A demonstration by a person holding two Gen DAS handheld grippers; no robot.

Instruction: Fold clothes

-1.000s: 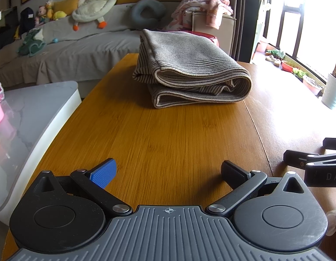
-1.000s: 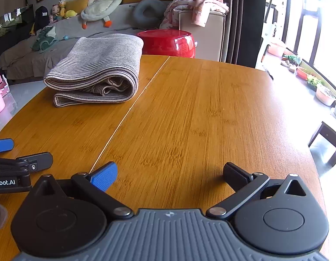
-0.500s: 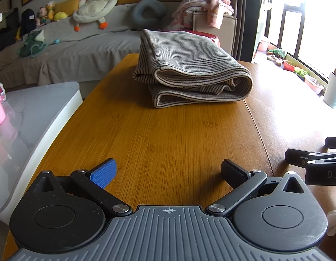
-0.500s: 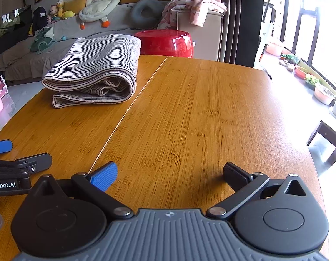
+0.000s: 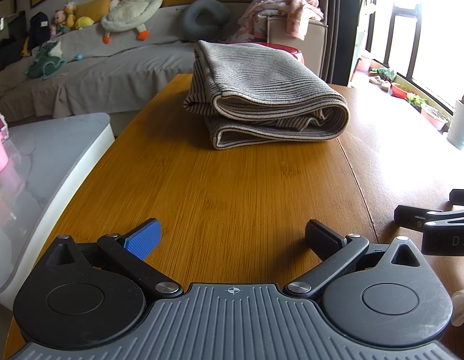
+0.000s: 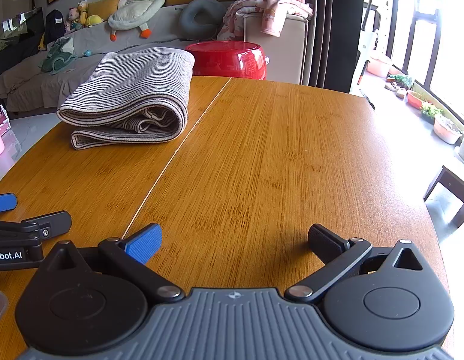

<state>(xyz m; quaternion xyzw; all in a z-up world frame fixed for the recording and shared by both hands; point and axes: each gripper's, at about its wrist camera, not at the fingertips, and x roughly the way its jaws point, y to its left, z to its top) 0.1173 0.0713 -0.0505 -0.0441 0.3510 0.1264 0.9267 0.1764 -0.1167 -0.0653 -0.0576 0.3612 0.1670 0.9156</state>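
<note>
A grey striped garment (image 5: 262,96) lies folded in a thick bundle on the far part of the wooden table (image 5: 232,198); the right wrist view has the garment (image 6: 133,99) at far left. My left gripper (image 5: 232,235) hovers low over the table's near end, open, nothing between its fingers, well short of the garment. My right gripper (image 6: 235,240) is likewise open and empty over bare wood to the right of the garment. Each gripper shows at the edge of the other's view: the right gripper (image 5: 433,210) and the left gripper (image 6: 25,213).
A white marble-top table (image 5: 43,162) stands close on the left. A grey sofa (image 5: 97,66) with plush toys sits behind the table, a red round stool (image 6: 229,60) at the far end. A seam (image 6: 178,150) runs along the tabletop. Floor and plant pots (image 6: 442,126) lie right.
Both grippers have edged slightly forward and the views shifted a little; the folded garment has not moved, and both grippers have stayed open.
</note>
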